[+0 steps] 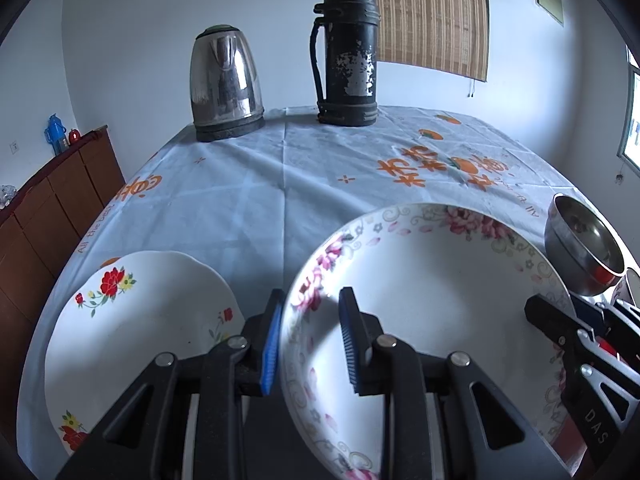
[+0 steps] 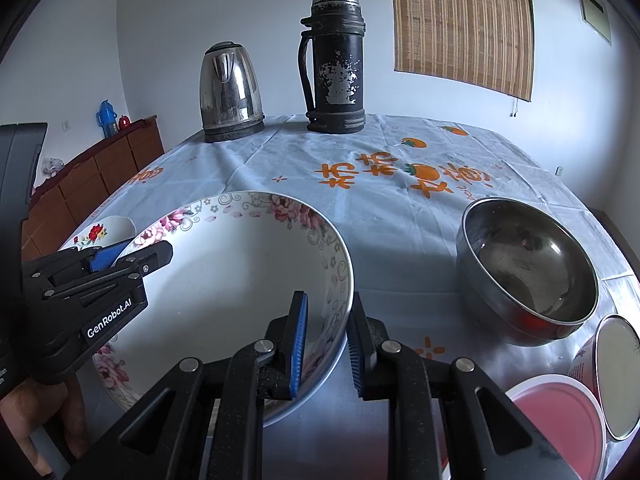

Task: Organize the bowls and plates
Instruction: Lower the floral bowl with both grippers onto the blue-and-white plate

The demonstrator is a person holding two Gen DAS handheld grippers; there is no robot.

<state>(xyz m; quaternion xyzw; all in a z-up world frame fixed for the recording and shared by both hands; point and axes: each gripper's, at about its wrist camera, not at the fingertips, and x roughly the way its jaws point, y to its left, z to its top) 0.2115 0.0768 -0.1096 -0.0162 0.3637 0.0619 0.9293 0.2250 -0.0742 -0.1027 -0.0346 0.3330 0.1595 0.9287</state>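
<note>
Pale walls (image 1: 140, 40), a bamboo blind (image 1: 432, 16), a brown wooden cabinet (image 1: 52, 208) at left, daylight.

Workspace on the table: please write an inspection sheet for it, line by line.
Surface: table under a pale tablecloth with orange print.
Job's things: pink-flowered bowl held on two sides; red-flowered plate left of it; steel bowl right of it.
Clutter: kettle, black flask, pink cup and another cup near the right edge.
Grippers: left gripper shut on the bowl's left rim; right gripper shut on its right rim.
Cables: nothing seen.
Surroundings: wooden cabinet, bamboo blind.
</note>
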